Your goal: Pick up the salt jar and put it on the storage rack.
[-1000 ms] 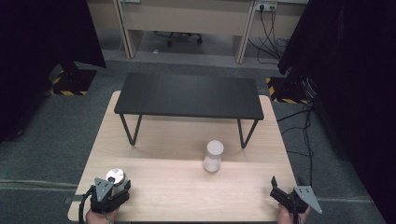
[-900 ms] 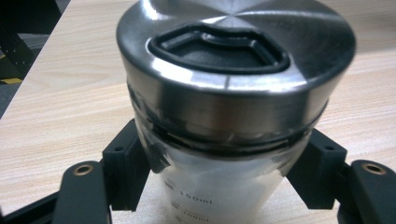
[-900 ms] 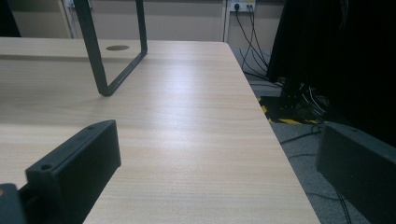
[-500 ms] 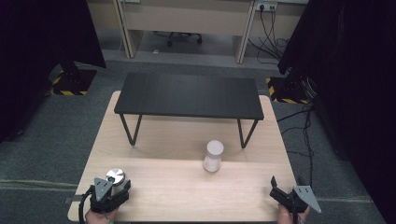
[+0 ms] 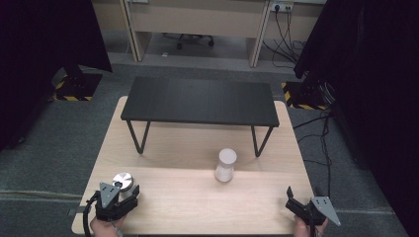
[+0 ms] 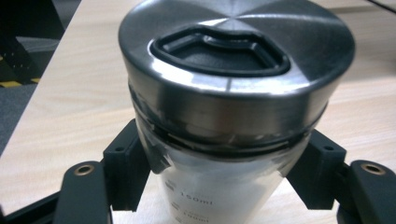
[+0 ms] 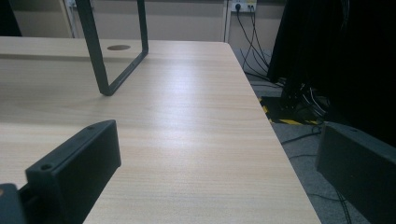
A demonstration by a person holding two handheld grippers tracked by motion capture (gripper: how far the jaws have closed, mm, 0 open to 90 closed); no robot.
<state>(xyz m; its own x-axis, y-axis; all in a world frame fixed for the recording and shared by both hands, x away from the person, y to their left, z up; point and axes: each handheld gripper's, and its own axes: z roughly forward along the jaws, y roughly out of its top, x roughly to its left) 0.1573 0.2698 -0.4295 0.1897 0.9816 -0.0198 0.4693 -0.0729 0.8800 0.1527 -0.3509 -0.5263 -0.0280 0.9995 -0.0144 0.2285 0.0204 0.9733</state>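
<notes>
left tongs (image 6: 219,186) clamped on glass jar (image 6: 224,140) below its steel lid (image 6: 233,60), judged smooth, rigid, breakable; right tongs (image 7: 215,186) apart, empty.

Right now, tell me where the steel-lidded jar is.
In the high view the jar is at the table's near-left corner, clamped in the left gripper, left of the white bottle.
</notes>
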